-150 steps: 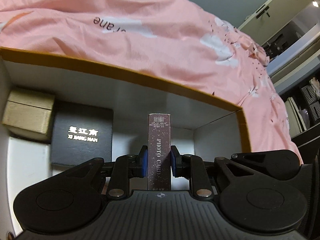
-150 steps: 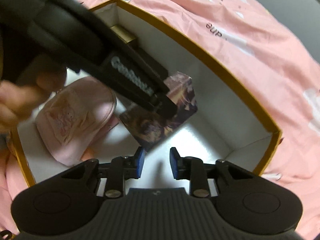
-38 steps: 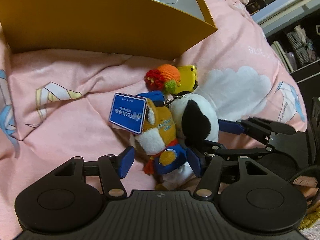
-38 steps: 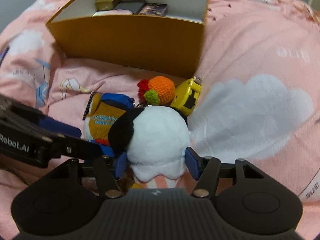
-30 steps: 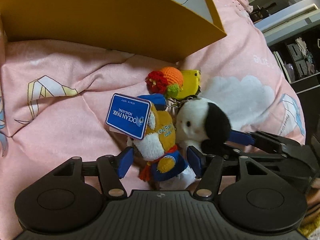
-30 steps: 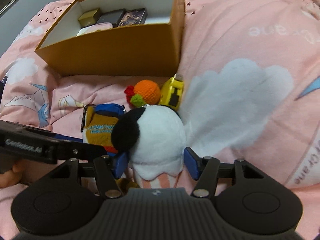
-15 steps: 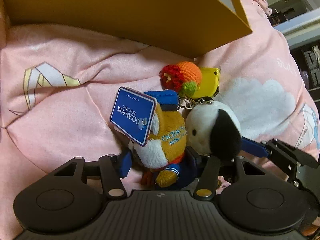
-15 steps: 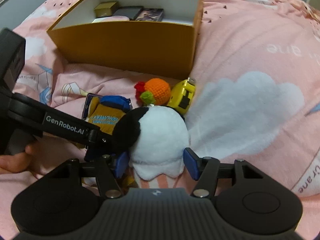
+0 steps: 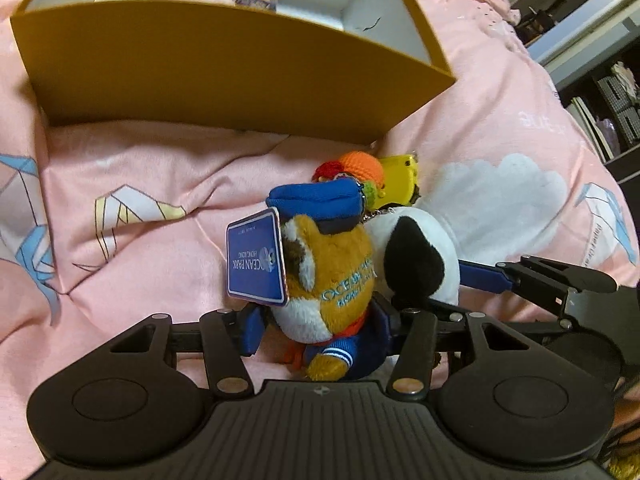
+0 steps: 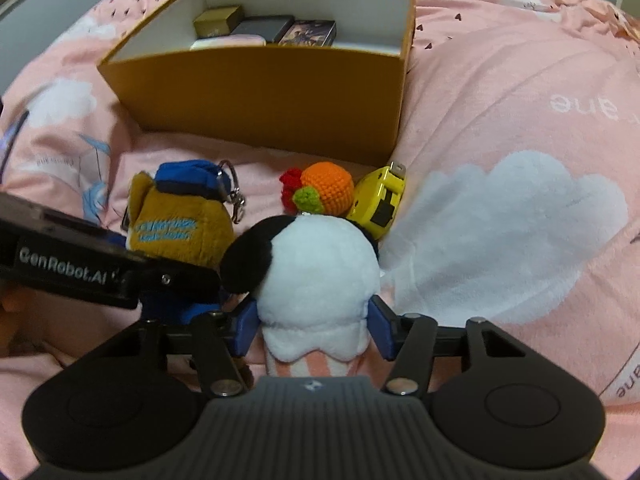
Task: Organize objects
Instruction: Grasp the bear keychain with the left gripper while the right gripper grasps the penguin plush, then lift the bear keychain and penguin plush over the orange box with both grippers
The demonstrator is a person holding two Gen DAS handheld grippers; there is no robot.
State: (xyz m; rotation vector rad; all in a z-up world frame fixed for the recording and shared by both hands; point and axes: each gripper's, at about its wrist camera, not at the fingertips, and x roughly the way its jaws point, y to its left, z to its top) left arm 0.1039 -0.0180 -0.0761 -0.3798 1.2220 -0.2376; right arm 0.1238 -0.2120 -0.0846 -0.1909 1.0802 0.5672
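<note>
Plush toys lie bunched on the pink bed in front of an orange box (image 9: 224,68). From the left wrist, the left claw (image 9: 320,322) grips the brown toy (image 9: 332,280) with its blue tag (image 9: 254,264), touching the white toy (image 9: 416,256). From the right wrist, the right claw (image 10: 312,330) clamps the white toy (image 10: 316,276); an orange knitted ball (image 10: 326,188) and yellow tape measure (image 10: 378,198) sit just beyond.

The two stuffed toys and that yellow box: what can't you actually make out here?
- Brown plush: legs hidden behind the left gripper body, left wrist view.
- White plush: face turned away, right wrist view; base hidden by the right gripper.
- Yellow box: floor hidden by its near wall, both views.
- Box contents: labels too small.
</note>
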